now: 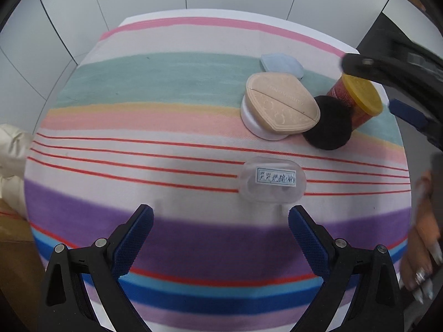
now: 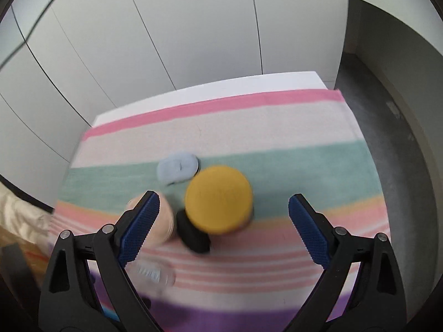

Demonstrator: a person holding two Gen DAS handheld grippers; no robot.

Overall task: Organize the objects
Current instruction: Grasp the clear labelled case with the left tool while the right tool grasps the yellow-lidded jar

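Note:
A clear plastic case with a label (image 1: 272, 180) lies on the striped cloth just ahead of my open, empty left gripper (image 1: 221, 215). Behind it a beige compact on a white base (image 1: 279, 105), a black round puff (image 1: 329, 123), a red jar with a yellow lid (image 1: 357, 96) and a pale blue case (image 1: 281, 63) stand close together. My right gripper (image 2: 223, 203) is open and empty above the yellow-lidded jar (image 2: 218, 199); the black puff (image 2: 192, 233), the blue case (image 2: 177, 170) and the beige compact (image 2: 163, 221) are around it. The right view is blurred.
The striped cloth (image 1: 138, 110) covers a table against white wall panels (image 2: 166, 41). A cream garment (image 1: 11, 166) lies off the left edge. A hand with long nails (image 1: 423, 249) shows at the right. Grey floor (image 2: 387, 138) lies to the right.

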